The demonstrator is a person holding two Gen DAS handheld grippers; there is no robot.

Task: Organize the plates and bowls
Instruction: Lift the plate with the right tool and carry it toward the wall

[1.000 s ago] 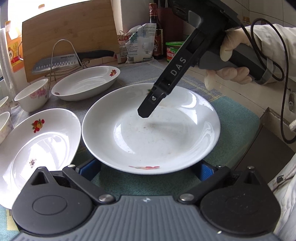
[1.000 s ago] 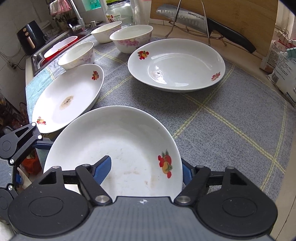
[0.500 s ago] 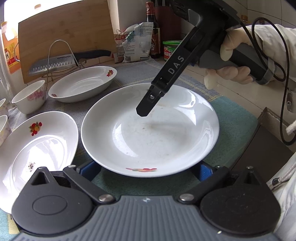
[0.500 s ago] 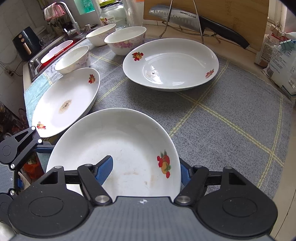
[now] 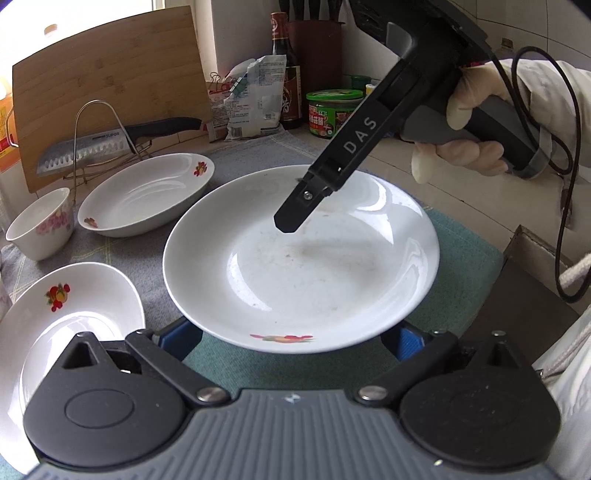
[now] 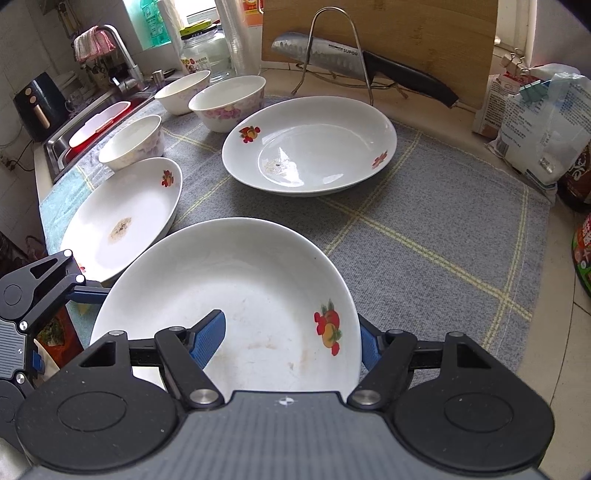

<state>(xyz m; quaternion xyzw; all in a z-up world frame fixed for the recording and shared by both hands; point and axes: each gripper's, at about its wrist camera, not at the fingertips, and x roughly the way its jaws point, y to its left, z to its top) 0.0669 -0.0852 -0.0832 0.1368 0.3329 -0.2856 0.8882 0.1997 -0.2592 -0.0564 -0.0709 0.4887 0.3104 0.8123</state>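
A white plate with a fruit print fills the middle of the left wrist view; it also shows in the right wrist view. My right gripper is shut on its rim, one blue finger inside the plate and one under it. My left gripper is open, its blue fingertips under the plate's near edge. A second plate lies to the left and a deep plate behind. Three bowls stand at the back left.
A knife on a wire rack leans on a wooden cutting board at the back. Bags, a sauce bottle and a green jar stand at the right. A sink lies far left. A grey cloth covers the counter.
The plate has moved slightly up and away in the right gripper, with the other dishes shifting in both views. Both grippers keep their stance.
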